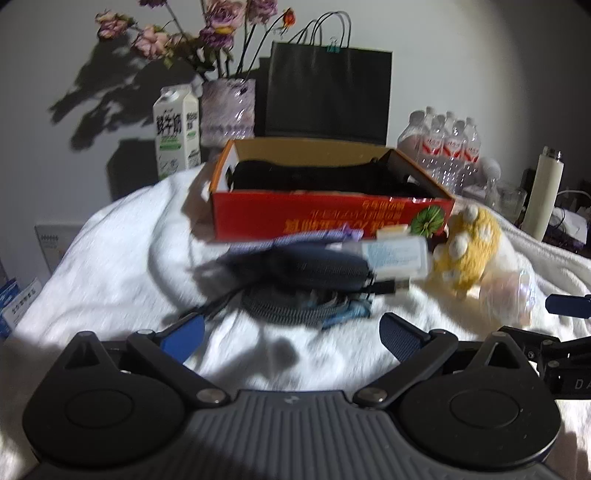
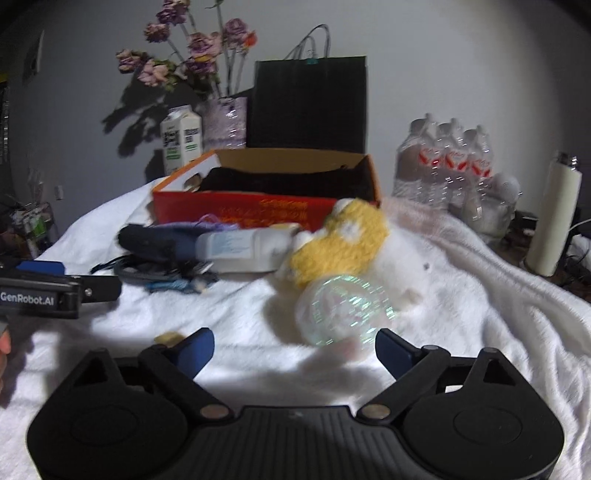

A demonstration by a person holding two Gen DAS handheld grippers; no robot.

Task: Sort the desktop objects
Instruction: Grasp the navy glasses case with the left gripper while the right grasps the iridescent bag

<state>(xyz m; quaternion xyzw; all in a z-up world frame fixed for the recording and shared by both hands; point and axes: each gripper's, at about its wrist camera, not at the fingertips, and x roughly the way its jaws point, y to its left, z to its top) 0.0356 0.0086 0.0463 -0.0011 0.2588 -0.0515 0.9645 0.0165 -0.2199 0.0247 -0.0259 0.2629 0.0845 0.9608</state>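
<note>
Hovering low over a white fleece blanket (image 1: 110, 258) draped across the worktop: left gripper (image 1: 291, 334) with fingers (image 1: 184, 338) spread wide and released, nothing between them; right gripper (image 2: 294, 349) likewise splayed and empty, its blue fingers (image 2: 391, 350) parted just short of a clear iridescent ball (image 2: 343, 310), not touching it so far as the blur allows. Just beyond the left gripper, a coiled grey braided cable (image 1: 288, 306) lying flat on the blanket, with a dark blue case (image 1: 314, 267) resting over its far side and a black USB plug (image 1: 384, 286) poking out to the right. Leaning across the case's right end, a white plastic bottle (image 1: 395, 258) on its side; touching it on the right, a yellow knitted plush toy (image 1: 465, 251) with white spots, the ball just in front of the toy. Behind this heap, touching or nearly so, an open orange cardboard box (image 1: 325, 218) holding something black (image 1: 314, 177), too dark to name. Farther back, by the wall: a milk carton (image 1: 177, 133) at left, a vase (image 1: 229, 110) of dried purple flowers (image 1: 218, 22), a black paper bag (image 1: 328, 96) upright with handles, a shrink-wrapped pack of water bottles (image 1: 443, 144) at right, and a white flask (image 1: 545, 192) standing well off to the right edge.
</note>
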